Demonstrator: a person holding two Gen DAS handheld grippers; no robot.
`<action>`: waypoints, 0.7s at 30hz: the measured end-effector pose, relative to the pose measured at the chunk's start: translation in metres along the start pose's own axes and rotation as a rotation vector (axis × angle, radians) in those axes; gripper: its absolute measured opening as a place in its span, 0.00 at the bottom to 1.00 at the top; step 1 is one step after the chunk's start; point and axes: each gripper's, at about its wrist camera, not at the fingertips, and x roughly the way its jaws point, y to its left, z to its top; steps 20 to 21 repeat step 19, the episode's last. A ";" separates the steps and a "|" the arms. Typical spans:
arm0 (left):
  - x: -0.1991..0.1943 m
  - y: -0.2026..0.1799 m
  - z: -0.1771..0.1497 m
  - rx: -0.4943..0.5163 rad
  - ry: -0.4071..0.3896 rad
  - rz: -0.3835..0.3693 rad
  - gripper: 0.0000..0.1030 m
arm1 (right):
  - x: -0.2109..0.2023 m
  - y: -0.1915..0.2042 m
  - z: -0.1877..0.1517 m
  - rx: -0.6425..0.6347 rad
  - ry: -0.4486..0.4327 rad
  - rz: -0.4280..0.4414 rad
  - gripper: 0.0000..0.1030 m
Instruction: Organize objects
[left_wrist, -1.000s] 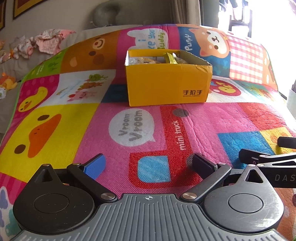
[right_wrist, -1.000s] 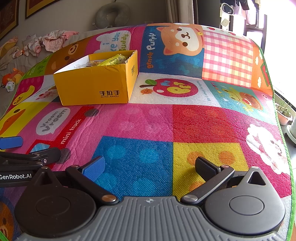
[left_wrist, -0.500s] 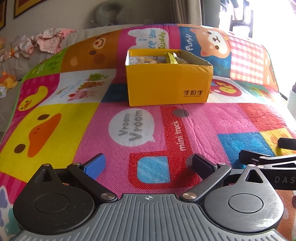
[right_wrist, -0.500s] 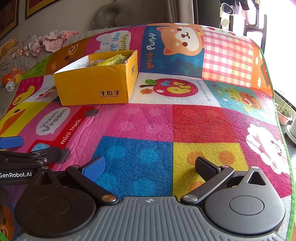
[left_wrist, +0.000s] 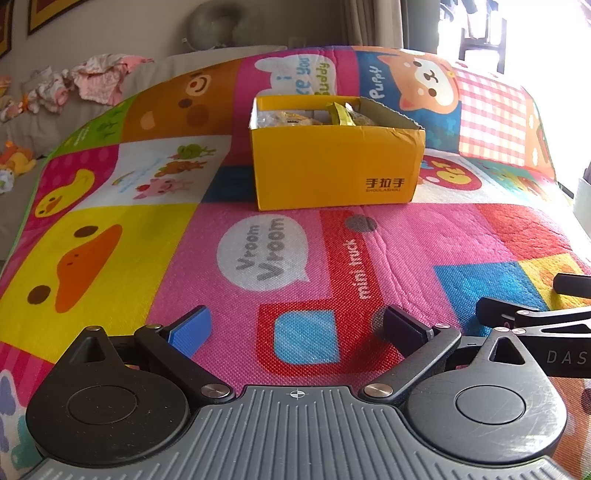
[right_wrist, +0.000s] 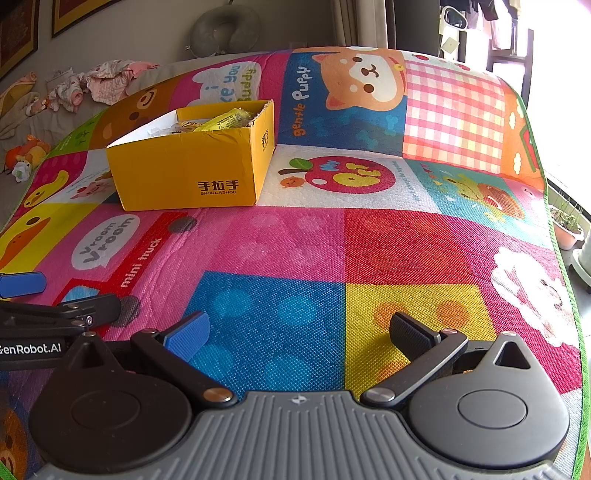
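A yellow cardboard box (left_wrist: 334, 166) stands on the colourful play mat (left_wrist: 258, 258), well ahead of both grippers. It holds several yellow snack packets (left_wrist: 343, 114); the box also shows in the right wrist view (right_wrist: 192, 170), to the far left, with packets (right_wrist: 221, 120) inside. My left gripper (left_wrist: 295, 326) is open and empty, low over the mat. My right gripper (right_wrist: 299, 332) is open and empty, to the right of the left one. Each gripper's side shows in the other's view.
The mat covers a bed or sofa; its right edge (right_wrist: 554, 229) drops off near potted plants (right_wrist: 567, 225). Crumpled clothes (left_wrist: 99, 79) and soft toys (left_wrist: 14, 158) lie beyond the mat's left side. A grey neck pillow (right_wrist: 225, 29) rests at the back.
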 end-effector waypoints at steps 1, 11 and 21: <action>0.000 0.000 0.000 0.000 0.001 0.000 0.99 | 0.000 0.000 0.000 0.000 0.000 0.000 1.00; 0.001 0.002 0.000 -0.008 -0.007 -0.011 0.97 | 0.000 0.000 0.000 0.000 0.000 0.000 1.00; 0.003 0.003 0.003 -0.014 -0.014 -0.026 0.92 | 0.000 0.000 0.000 -0.001 0.000 0.000 1.00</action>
